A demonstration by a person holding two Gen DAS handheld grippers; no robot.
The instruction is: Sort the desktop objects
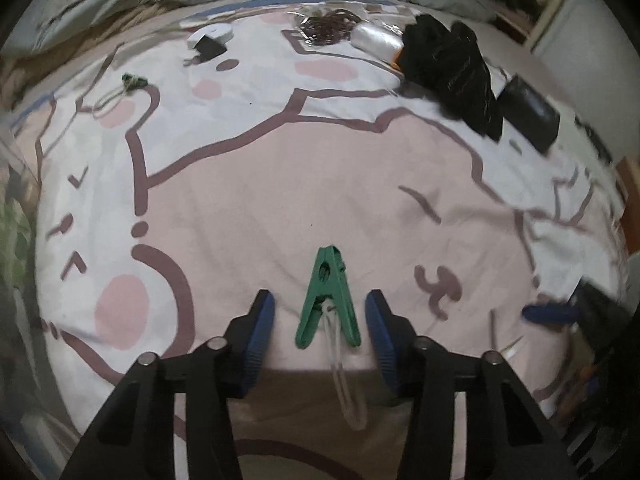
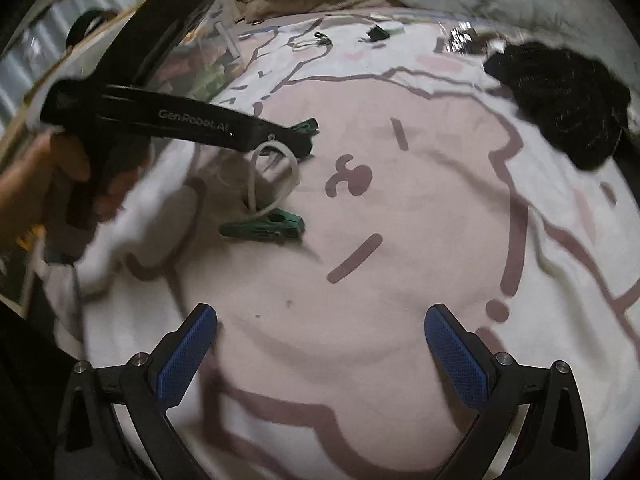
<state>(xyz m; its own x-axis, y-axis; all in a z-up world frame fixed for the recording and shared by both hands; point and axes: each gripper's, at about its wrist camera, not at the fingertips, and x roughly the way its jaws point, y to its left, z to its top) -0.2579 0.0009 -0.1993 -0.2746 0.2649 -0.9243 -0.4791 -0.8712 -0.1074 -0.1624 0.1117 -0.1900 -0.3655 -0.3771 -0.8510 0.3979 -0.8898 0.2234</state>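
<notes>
A green clothespin (image 1: 328, 300) lies on the pink-and-white bedsheet (image 1: 280, 184), with a white cord loop (image 1: 344, 380) tied to it. My left gripper (image 1: 320, 320) straddles the pin, a small gap showing between each blue pad and the pin, so it is open. In the right wrist view the left gripper (image 2: 298, 138) points down over that pin (image 2: 306, 128). The cord (image 2: 276, 172) runs to a second green clothespin (image 2: 264, 229) lying flat. My right gripper (image 2: 322, 354) hovers wide open over bare sheet, nothing between its fingers.
A black cloth (image 1: 452, 76) and a black box (image 1: 528, 116) lie at the far right. A white round object (image 1: 212, 34), a clear bag (image 1: 328, 26) and another small green clip (image 1: 134, 80) lie at the back. A person's hand (image 2: 52, 168) holds the left gripper.
</notes>
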